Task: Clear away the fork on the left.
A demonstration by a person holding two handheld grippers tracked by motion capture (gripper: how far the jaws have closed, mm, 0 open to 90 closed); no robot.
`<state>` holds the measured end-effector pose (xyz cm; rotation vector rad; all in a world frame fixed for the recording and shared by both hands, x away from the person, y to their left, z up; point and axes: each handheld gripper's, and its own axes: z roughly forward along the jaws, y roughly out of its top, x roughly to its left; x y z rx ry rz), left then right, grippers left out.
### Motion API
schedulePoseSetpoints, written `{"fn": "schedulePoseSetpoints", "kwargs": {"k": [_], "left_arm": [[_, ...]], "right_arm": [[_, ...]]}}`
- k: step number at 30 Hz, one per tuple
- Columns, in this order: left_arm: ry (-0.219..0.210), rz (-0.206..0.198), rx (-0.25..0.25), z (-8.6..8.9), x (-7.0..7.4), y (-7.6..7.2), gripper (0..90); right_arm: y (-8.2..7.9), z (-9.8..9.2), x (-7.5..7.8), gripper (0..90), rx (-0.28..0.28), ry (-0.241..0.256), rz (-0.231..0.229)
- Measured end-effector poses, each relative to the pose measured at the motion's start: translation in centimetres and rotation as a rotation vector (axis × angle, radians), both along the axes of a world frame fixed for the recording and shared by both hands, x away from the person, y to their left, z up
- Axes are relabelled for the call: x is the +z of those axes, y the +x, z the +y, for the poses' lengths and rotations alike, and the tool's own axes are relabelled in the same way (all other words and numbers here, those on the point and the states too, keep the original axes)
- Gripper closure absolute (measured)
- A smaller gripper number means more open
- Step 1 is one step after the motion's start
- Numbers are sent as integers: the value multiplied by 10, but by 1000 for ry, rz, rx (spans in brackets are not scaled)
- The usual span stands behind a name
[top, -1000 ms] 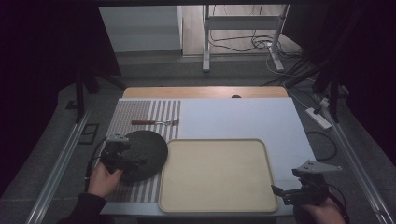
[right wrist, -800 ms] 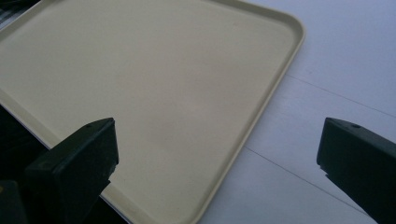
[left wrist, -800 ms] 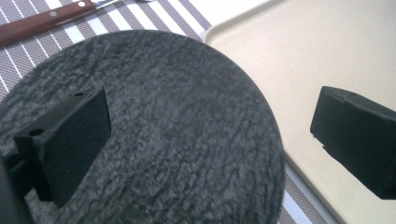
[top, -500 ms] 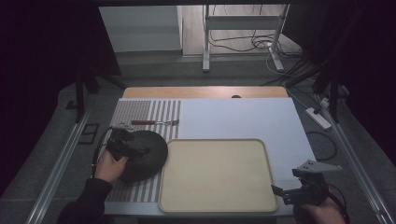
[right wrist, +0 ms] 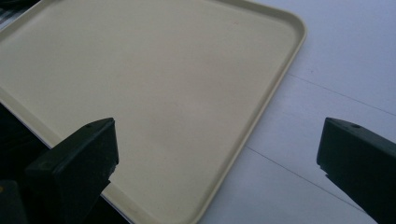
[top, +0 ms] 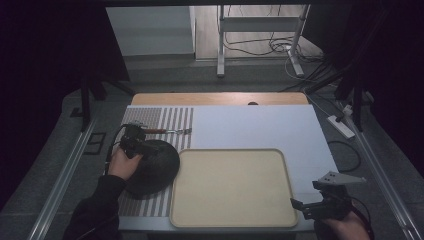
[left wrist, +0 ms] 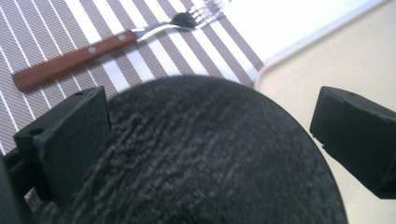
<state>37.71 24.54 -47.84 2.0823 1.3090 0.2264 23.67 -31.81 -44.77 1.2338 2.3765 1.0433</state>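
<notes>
On the near-left striped mat, your left tongs [top: 134,142] have moved forward over the round black textured plate's [top: 152,167] far rim, jaws apart; the wooden-handled fork [left wrist: 112,44] lies beyond. Right tongs [top: 320,202] wait apart beside the beige tray [top: 232,217].

The black plate's [left wrist: 205,154] near part (blurred) runs off the frame.

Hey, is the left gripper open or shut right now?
Open: the left gripper has its jaws spread wide above the black plate, gripping nothing.
</notes>
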Motion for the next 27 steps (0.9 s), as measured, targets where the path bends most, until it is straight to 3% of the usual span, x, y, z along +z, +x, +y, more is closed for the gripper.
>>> {"fn": "schedulePoseSetpoints", "kwargs": {"k": [6,20,24,25,26,27], "left_arm": [[-15,5,-10,-4,-2,19,0],[45,27,-11,-15,-17,59,0],[45,23,3,-15,-19,64,77],[47,21,1,-15,-19,65,132],[49,17,-23,-15,-19,67,351],[49,17,-23,-15,-19,67,429]], "right_arm": [[0,0,0,0,2,0,1],[0,0,0,0,5,3,2],[0,0,0,0,6,1,2],[0,0,0,0,5,-1,3],[0,0,0,0,6,-2,3],[0,0,0,0,6,-2,3]]}}
